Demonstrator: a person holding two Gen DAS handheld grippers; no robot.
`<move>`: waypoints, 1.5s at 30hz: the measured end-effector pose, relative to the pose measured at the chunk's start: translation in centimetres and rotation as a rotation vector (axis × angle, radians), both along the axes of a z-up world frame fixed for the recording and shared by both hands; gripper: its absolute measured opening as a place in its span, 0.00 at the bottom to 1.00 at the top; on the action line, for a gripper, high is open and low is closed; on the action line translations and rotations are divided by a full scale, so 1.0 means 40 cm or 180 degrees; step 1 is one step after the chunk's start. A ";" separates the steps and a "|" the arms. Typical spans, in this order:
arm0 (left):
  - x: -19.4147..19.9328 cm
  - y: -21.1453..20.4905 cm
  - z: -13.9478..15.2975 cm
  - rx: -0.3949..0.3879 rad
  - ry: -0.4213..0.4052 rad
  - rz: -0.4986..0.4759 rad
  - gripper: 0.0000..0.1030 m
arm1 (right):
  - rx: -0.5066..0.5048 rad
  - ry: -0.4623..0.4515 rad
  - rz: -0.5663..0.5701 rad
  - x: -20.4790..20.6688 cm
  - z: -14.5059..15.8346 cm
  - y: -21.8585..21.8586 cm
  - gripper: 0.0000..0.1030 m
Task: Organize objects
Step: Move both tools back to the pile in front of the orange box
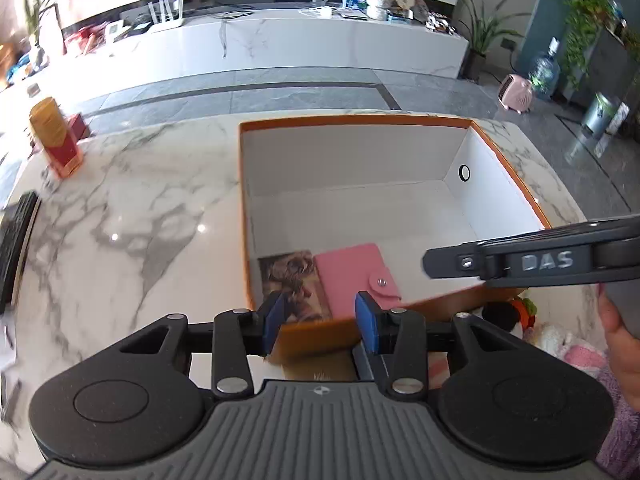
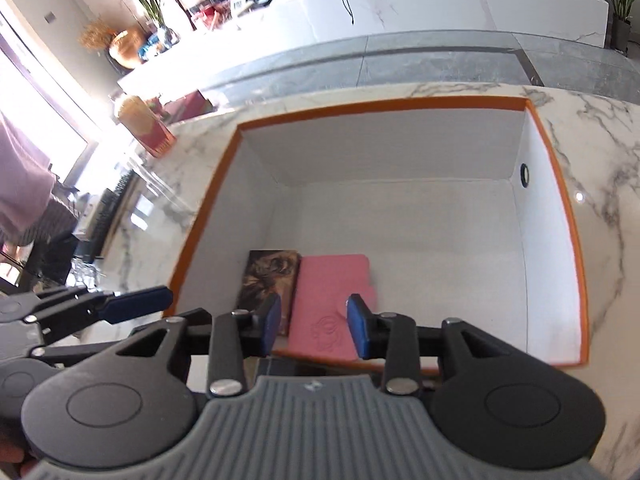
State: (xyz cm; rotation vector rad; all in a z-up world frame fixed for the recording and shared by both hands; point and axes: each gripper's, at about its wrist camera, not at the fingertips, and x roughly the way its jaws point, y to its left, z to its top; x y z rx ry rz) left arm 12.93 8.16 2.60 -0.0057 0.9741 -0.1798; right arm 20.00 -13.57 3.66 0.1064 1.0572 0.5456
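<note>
A white box with an orange rim (image 1: 508,168) stands on the marble table (image 1: 140,208). On its floor, at the near left corner, a pink snap wallet (image 1: 352,276) lies flat beside a brown picture card (image 1: 288,276). My left gripper (image 1: 320,322) hovers open above the box's near wall, with nothing between its blue pads. My right gripper (image 2: 314,328) is open and empty too, above the pink wallet (image 2: 332,292) and the brown card (image 2: 268,280). Each gripper shows side-on in the other's view: the right gripper (image 1: 440,263) and the left gripper (image 2: 160,298).
A red and gold carton (image 1: 56,140) stands at the table's far left, with a dark keyboard-like object (image 1: 16,248) nearer along the left edge. Plush toys (image 1: 528,320) lie right of the box's near corner. A hand in a purple sleeve (image 1: 620,360) is at the right.
</note>
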 end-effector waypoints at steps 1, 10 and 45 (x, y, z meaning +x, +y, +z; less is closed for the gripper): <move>-0.008 0.011 -0.006 -0.0038 0.0018 0.0050 0.47 | 0.0029 -0.0026 -0.0009 -0.017 0.010 -0.004 0.38; -0.059 0.067 -0.083 -0.0219 0.0244 0.0394 0.54 | 0.0002 0.0056 0.0061 -0.162 -0.063 0.029 0.44; -0.011 0.046 -0.244 -0.0503 0.0701 0.0614 0.79 | -0.0286 0.0245 0.0045 -0.173 -0.177 0.058 0.36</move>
